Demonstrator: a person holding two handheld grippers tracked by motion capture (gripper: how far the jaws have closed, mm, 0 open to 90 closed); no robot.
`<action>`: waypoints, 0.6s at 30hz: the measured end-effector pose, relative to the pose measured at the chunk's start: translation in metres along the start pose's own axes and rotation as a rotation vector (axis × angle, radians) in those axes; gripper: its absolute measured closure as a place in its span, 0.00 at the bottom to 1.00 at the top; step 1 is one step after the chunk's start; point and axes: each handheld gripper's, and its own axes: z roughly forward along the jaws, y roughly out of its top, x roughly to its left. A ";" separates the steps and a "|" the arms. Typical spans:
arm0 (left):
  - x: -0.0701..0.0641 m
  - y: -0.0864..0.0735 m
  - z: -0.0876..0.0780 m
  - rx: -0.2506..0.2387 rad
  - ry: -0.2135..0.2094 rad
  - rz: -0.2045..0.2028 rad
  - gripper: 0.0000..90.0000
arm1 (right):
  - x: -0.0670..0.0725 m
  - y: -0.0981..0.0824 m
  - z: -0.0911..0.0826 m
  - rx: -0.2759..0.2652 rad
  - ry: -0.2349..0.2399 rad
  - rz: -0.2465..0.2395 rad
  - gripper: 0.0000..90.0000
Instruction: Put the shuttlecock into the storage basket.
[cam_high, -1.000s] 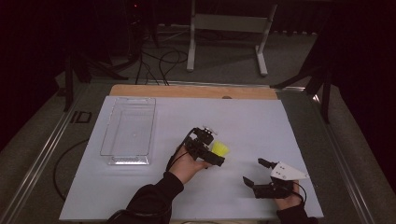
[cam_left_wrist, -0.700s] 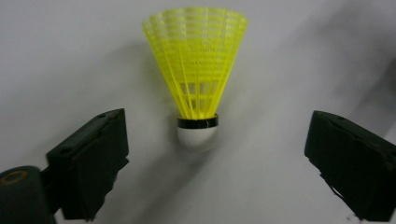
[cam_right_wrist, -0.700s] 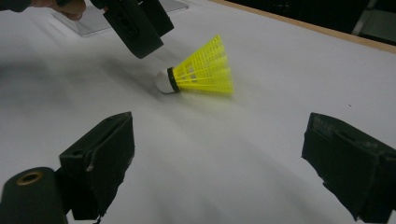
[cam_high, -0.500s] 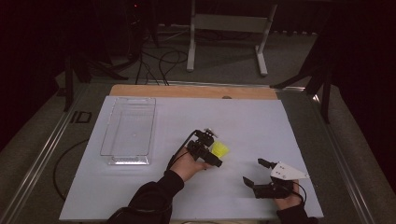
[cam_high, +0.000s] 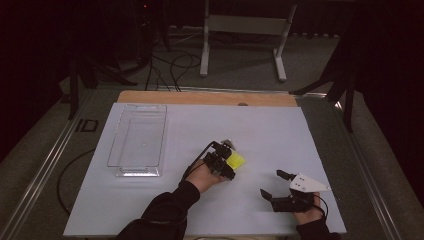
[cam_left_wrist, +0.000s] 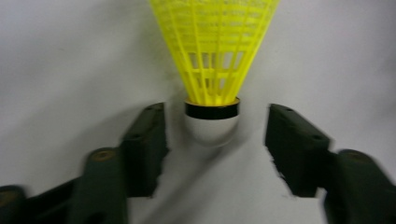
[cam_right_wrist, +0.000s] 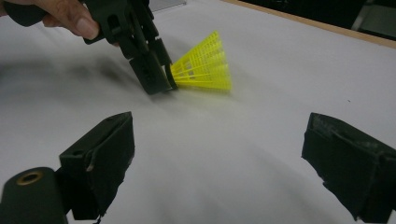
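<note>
Yellow shuttlecock (cam_left_wrist: 215, 60) lying on white desk (cam_high: 300, 135), cork between spread fingers (cam_left_wrist: 144, 144) of left gripper (cam_high: 223, 161), ungripped. Right gripper (cam_high: 276, 186) well apart, fingers (cam_right_wrist: 100, 158) wide open, empty. Clear tray (cam_high: 137, 142) at left.

Yellow mesh shuttlecock (cam_left_wrist: 215, 51), white cork

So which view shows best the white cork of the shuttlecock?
The left gripper view: the cork sits close and sharp between the open jaws, not touched by either. In the right gripper view the left gripper hides the cork, leaving the yellow skirt. In the high view the shuttlecock is a small yellow spot.
</note>
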 end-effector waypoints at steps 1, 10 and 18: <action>-0.001 0.001 0.001 0.000 0.004 0.004 0.51 | 0.000 0.000 0.000 -0.001 0.000 -0.002 0.11; -0.002 0.004 0.001 0.016 0.045 -0.001 0.69 | 0.000 0.000 0.000 0.001 -0.004 -0.001 0.11; -0.004 0.004 0.001 0.022 0.054 0.036 0.72 | 0.000 0.000 0.000 0.004 0.000 -0.001 0.11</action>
